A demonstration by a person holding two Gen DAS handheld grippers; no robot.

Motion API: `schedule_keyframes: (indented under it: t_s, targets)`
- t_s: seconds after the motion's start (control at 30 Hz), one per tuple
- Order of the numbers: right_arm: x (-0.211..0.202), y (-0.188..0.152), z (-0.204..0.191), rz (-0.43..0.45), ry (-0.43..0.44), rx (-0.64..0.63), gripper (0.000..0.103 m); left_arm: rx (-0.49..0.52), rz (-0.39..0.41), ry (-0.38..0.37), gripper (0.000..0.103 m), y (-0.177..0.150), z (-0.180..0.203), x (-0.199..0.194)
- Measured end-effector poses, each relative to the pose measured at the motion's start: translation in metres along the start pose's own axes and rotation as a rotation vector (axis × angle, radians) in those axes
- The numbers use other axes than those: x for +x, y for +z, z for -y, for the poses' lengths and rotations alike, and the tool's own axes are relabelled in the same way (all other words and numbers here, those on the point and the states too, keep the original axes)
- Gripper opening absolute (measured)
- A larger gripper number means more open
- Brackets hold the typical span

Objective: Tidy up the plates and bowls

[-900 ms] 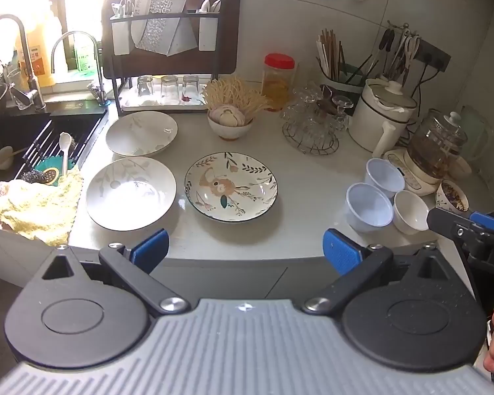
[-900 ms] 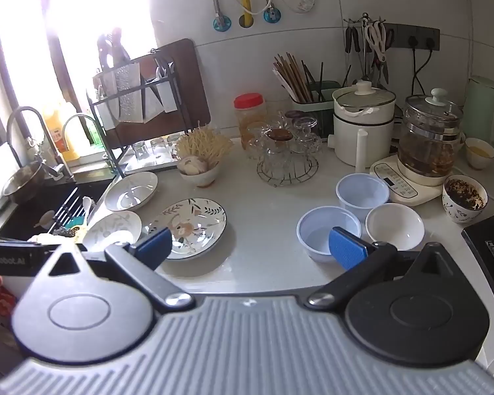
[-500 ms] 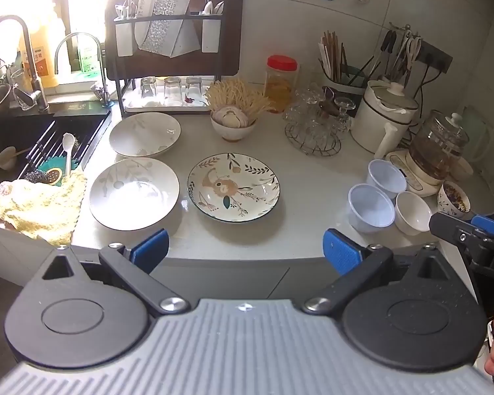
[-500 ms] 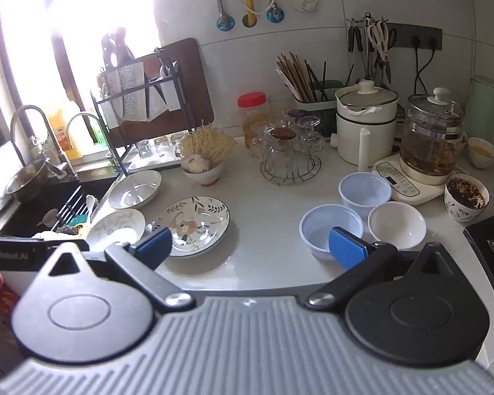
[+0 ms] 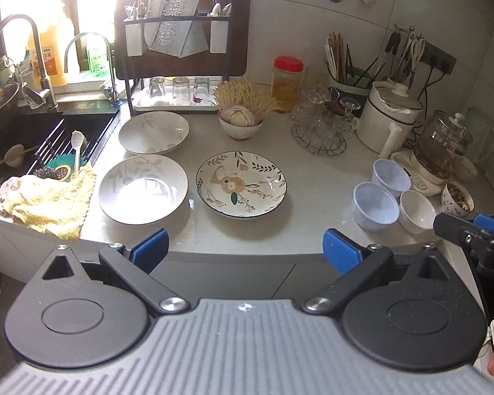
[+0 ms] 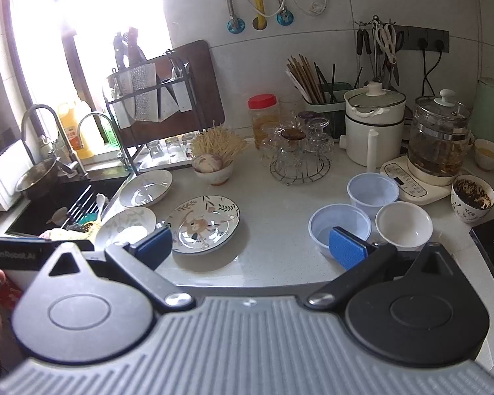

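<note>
Three plates lie on the counter: a floral plate (image 5: 241, 184) in the middle, a white leaf-patterned plate (image 5: 143, 189) to its left and another white plate (image 5: 153, 132) behind that. Two pale blue bowls (image 5: 374, 205) (image 5: 391, 177) and a small white bowl (image 5: 417, 210) sit at the right. My left gripper (image 5: 245, 250) is open and empty, held before the counter's front edge. My right gripper (image 6: 250, 247) is open and empty, near the front blue bowl (image 6: 339, 227) and the floral plate (image 6: 202, 223). The right gripper shows at the edge of the left wrist view (image 5: 471, 233).
A sink (image 5: 33, 144) with a yellow cloth (image 5: 49, 200) lies at the left. A dish rack (image 5: 181, 52), a garlic bowl (image 5: 242, 121), a jar (image 5: 287, 79), a glass stand (image 5: 322, 125), a white cooker (image 5: 390, 115) and a glass kettle (image 5: 443, 151) line the back.
Both grippers have drifted slightly; the views shifted a little. Nothing on the counter moved.
</note>
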State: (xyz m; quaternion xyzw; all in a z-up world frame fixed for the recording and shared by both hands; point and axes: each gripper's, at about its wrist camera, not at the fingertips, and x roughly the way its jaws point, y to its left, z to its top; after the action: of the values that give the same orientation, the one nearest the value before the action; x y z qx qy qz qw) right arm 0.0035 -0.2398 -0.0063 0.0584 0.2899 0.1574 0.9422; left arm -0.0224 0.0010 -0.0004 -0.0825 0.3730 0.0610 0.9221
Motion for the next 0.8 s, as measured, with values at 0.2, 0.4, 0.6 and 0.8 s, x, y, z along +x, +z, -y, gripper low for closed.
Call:
schedule_keyframes:
  t_s: [0.2, 0.4, 0.6, 0.8]
  targets:
    - [0.0, -0.002, -0.003, -0.004, 0.017, -0.005, 0.103, -0.005, -0.009, 0.009, 0.101, -0.01, -0.008, -0.003]
    - [-0.003, -0.004, -0.003, 0.011, 0.015, 0.002, 0.103, 0.018, -0.004, 0.009, 0.101, -0.014, -0.008, -0.005]
    - [-0.006, -0.007, -0.007, 0.013, 0.03, -0.017, 0.103, 0.019, -0.014, -0.01, 0.101, -0.02, -0.005, -0.003]
    - [-0.01, -0.013, -0.011, 0.014, 0.043, -0.026, 0.103, 0.013, -0.021, -0.016, 0.101, -0.028, -0.006, -0.005]
